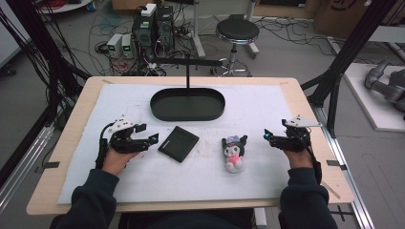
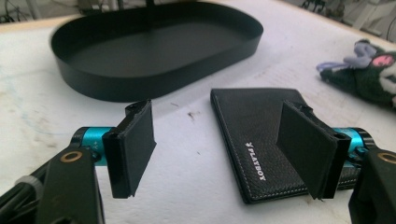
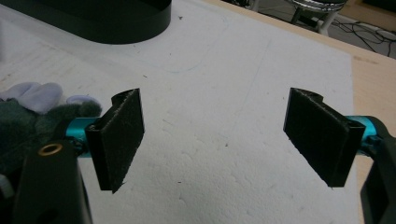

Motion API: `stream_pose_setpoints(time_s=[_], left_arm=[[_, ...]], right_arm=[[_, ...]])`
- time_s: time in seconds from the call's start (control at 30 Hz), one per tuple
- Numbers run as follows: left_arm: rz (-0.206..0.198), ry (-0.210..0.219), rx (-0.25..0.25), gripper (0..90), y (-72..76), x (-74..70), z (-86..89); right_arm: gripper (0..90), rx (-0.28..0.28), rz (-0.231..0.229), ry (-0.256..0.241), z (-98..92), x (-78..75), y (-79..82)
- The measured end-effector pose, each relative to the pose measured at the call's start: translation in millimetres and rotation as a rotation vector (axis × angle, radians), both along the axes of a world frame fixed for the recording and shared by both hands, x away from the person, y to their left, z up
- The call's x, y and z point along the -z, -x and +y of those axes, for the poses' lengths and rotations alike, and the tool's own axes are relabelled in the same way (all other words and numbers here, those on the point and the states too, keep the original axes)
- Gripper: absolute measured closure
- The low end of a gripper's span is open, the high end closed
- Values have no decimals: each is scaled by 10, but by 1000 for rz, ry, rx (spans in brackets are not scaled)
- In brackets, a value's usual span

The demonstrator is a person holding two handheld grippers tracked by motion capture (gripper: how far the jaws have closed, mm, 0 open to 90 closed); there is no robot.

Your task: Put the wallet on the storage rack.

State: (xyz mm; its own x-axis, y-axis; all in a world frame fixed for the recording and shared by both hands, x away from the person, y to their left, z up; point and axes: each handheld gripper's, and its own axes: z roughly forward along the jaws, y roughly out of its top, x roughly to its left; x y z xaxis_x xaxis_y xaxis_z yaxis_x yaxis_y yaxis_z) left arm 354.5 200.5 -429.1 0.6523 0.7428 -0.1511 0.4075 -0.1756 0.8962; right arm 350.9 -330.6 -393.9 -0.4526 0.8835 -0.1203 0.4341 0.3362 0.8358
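A black leather wallet [image 1: 178, 143] lies flat on the white mat, just right of my left gripper [image 1: 147, 133], which is open. In the left gripper view the wallet [image 2: 261, 140] sits partly behind the right jaw of that gripper [image 2: 224, 151], with nothing between the pads. A small plush toy [image 1: 234, 151] with black ears and a pink body lies right of the wallet. My right gripper [image 1: 269, 136] stands open to the toy's right. The right gripper view has the toy [image 3: 28, 116] behind the left jaw, and the right gripper [image 3: 219, 140] holds nothing. A black oval tray [image 1: 187, 104] lies behind both.
A thin black stand [image 1: 187, 64] rises behind the tray. The white mat [image 1: 267, 100] covers most of the wooden table [image 1: 305, 95]. A stool [image 1: 237, 32] and computer gear [image 1: 153, 28] stand on the floor beyond the far edge.
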Motion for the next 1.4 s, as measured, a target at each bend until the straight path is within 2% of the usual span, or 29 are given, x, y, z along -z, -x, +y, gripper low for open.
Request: stream_pose_setpoints(time_s=[0.1,0.17,0.3,0.37,0.4,0.47,0.6,0.63,0.67,0.77,1.0,1.13,1.27,1.4], left_arm=[[37,-19,24,312,-27,52,-88],[45,-24,32,336,-31,62,-112],[86,-67,86,359,-41,136,-303],[112,-101,103,369,-55,178,-368],[118,-131,96,385,-61,179,-393],[130,-152,87,390,-72,184,-413],[156,-140,87,400,-93,190,-407],[192,-109,102,439,-104,197,-397],[207,-94,99,494,-106,202,-394],[242,-64,74,527,-118,206,-376],[233,-70,67,566,-113,199,-374],[226,-73,49,655,-111,177,-348],[227,-49,47,732,-112,155,-310],[187,1,54,787,-90,92,-273]], right_arm=[[206,-1,5,0,-3,9,-4],[206,1,7,0,-5,10,-2],[206,4,3,0,-3,3,11],[206,-1,2,-3,7,-1,15],[206,-4,2,-3,13,-3,18],[206,-9,2,-1,27,-3,19],[206,-8,4,4,31,1,16],[206,-6,5,3,30,3,13],[206,-4,7,5,27,4,12],[206,-2,9,2,26,7,8],[207,-7,11,5,31,6,10],[207,-6,9,5,26,9,6],[207,-3,9,9,22,11,4],[207,1,12,4,16,11,7]])
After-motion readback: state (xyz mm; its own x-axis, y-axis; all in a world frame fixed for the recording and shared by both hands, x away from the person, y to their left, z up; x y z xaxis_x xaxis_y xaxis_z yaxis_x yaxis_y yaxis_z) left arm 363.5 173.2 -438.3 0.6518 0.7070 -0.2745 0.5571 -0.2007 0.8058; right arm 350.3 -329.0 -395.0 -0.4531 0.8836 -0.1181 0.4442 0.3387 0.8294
